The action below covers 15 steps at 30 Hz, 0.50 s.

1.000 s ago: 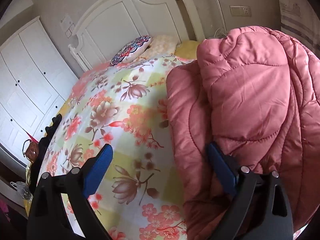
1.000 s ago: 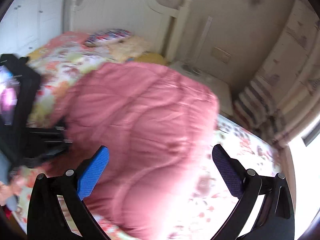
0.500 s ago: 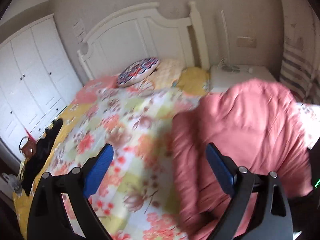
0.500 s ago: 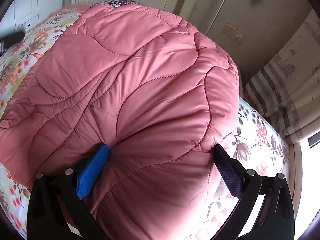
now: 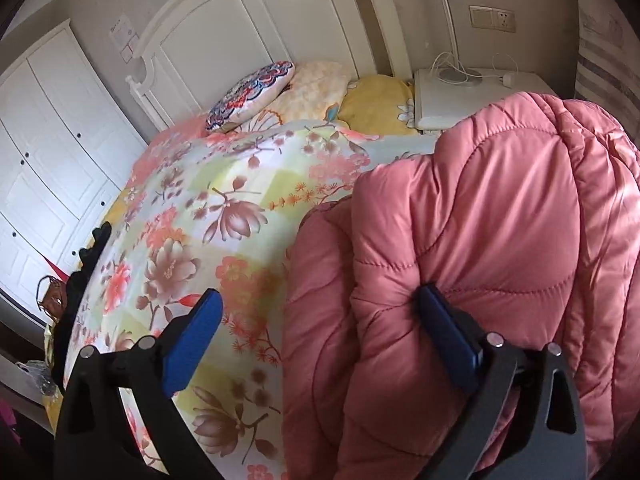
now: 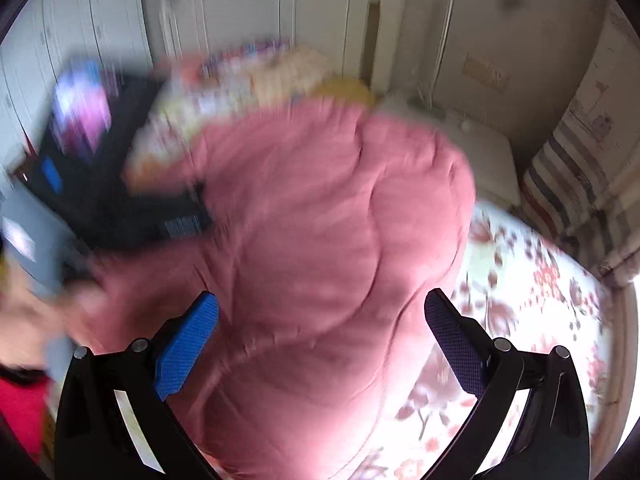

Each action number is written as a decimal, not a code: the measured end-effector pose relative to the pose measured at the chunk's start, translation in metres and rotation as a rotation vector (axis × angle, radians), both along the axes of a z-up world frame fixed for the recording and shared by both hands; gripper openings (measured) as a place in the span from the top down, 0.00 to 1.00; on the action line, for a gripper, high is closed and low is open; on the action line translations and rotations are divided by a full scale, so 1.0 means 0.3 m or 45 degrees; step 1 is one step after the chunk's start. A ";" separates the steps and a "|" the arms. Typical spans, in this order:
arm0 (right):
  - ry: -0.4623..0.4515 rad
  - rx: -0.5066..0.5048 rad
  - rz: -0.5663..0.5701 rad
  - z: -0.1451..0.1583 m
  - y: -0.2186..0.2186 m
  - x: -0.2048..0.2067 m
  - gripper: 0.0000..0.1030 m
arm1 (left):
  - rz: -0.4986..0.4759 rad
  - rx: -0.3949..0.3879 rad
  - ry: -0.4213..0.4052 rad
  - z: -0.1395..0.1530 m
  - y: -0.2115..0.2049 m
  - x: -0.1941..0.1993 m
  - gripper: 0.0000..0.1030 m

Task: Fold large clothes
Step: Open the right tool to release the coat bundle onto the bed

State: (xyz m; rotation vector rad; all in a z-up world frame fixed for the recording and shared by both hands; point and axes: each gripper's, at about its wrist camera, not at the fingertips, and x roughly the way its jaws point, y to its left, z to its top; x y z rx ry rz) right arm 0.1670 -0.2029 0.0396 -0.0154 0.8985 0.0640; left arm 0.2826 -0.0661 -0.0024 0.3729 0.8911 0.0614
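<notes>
A pink quilted puffer coat (image 5: 500,240) lies bunched in a thick folded pile on the floral bedspread (image 5: 208,224). My left gripper (image 5: 320,320) is open at the coat's left edge; its right finger (image 5: 448,328) presses against the coat and its left finger hangs over the bedspread. In the blurred right wrist view the coat (image 6: 320,240) fills the middle. My right gripper (image 6: 320,336) is open above it and holds nothing. The left gripper's black body (image 6: 104,184) shows at the coat's left side.
Pillows (image 5: 256,92) lie by the white headboard (image 5: 256,28). A white nightstand (image 5: 472,92) with cables stands right of the bed. White wardrobes (image 5: 48,160) line the left wall. Dark items (image 5: 80,272) lie on the bed's left edge. A striped curtain (image 6: 568,184) hangs at right.
My right gripper has pulled back from the coat and is moving fast, blurring its view. My left gripper has moved back in against the coat's left edge.
</notes>
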 end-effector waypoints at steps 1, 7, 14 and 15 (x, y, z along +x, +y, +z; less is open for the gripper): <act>-0.050 0.072 0.015 0.040 -0.019 0.007 0.04 | 0.001 -0.005 0.000 -0.003 0.004 0.006 0.04; 0.113 0.304 0.134 -0.045 -0.052 0.180 0.04 | 0.005 -0.042 -0.004 -0.027 0.034 0.011 0.04; 0.144 0.004 0.132 -0.160 0.040 0.193 0.04 | 0.017 -0.088 -0.029 -0.030 0.050 -0.001 0.03; 0.105 0.000 0.093 -0.131 0.032 0.175 0.04 | 0.020 -0.102 -0.048 -0.008 0.056 -0.010 0.02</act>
